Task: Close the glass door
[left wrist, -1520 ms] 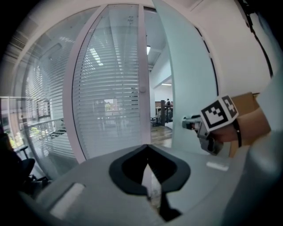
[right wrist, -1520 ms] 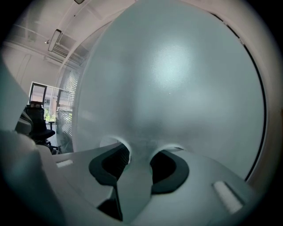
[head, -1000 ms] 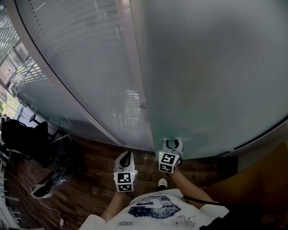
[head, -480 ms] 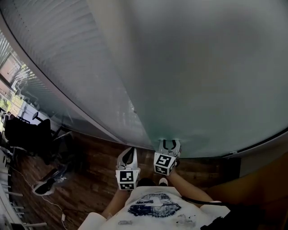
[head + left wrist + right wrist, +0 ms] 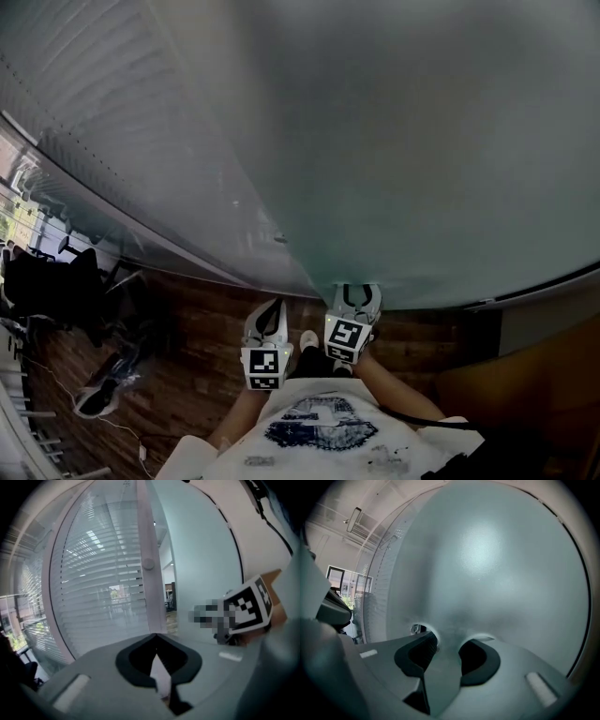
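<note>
The glass door point(image 5: 422, 141) is seen right in front of the person, and most of the head view is filled by its foggy gray glass. In the left gripper view, the door's point(image 5: 201, 573) edge is seen just beside a pale post point(image 5: 146, 550). A thin gap is seen between them, and a far room can be seen through it.

The right gripper point(image 5: 356, 292) is held low against the door. Its jaws are spread well apart, and nothing is held by them. In the right gripper view, the tips of the right gripper point(image 5: 449, 641) are seen right at the glass point(image 5: 487, 573) and look to be touching it. Only foggy glass is seen between the jaws.

The left gripper point(image 5: 272, 314) is held just beside the right one, a little lower, and it is not touching the door. In the left gripper view its point(image 5: 156, 637) jaws are seen pressed together at the tips. Nothing is held in them. It is pointed at the post and at a glass wall with blinds point(image 5: 103, 583).

A dark wood floor point(image 5: 197, 347) is seen below, and black chairs point(image 5: 47, 286) are seen far to the left.
</note>
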The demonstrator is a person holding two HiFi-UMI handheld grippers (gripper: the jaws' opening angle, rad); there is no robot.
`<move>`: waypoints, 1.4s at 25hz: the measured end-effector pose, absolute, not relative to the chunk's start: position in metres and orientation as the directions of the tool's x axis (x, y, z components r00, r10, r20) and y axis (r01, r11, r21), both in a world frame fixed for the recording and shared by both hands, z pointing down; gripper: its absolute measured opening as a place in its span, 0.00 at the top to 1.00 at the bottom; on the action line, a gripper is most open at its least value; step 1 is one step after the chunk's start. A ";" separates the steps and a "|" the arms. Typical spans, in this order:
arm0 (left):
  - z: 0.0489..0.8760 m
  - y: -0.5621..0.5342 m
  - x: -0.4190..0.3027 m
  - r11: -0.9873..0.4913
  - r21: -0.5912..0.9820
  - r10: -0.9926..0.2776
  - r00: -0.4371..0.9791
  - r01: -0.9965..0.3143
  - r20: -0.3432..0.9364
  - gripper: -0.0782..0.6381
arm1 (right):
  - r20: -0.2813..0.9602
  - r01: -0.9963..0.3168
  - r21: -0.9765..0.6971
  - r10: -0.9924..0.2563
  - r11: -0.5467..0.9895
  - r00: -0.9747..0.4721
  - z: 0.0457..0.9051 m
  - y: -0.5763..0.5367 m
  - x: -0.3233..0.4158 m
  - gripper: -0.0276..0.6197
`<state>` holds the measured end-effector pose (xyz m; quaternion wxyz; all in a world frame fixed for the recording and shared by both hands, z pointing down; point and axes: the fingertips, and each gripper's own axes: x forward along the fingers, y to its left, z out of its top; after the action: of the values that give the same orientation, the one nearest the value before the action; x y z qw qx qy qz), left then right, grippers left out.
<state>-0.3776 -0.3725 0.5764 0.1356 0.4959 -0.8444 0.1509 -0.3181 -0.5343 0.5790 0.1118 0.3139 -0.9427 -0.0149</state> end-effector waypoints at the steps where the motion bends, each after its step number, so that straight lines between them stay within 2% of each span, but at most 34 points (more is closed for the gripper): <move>1: 0.574 -0.375 -0.381 0.454 -0.120 -0.803 -0.463 -0.883 0.374 0.89 | 0.198 -0.590 0.092 -0.595 0.802 -0.779 0.578 -0.533 -0.318 0.73; 9: 0.567 -0.402 -0.406 0.351 -0.104 -0.867 -0.365 -0.930 0.339 0.89 | 0.155 -0.591 0.084 -0.597 0.802 -0.787 0.576 -0.541 -0.324 0.73; 17: 0.566 -0.430 -0.409 0.198 -0.054 -0.931 -0.205 -0.979 0.302 0.89 | 0.146 -0.618 0.083 -0.623 0.782 -0.768 0.570 -0.552 -0.327 0.73; 26: 0.576 -0.445 -0.401 0.081 -0.017 -0.947 -0.083 -0.997 0.312 0.89 | 0.130 -0.623 0.090 -0.630 0.777 -0.766 0.571 -0.563 -0.334 0.73; 35: 0.577 -0.451 -0.403 0.030 -0.024 -0.950 -0.035 -0.999 0.309 0.89 | 0.113 -0.636 0.094 -0.643 0.766 -0.757 0.574 -0.578 -0.346 0.73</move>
<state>-0.4028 -0.4510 0.5767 0.1041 0.6866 -0.7099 0.1174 -0.3458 -0.5783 0.5742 0.0695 0.3414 -0.9370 -0.0248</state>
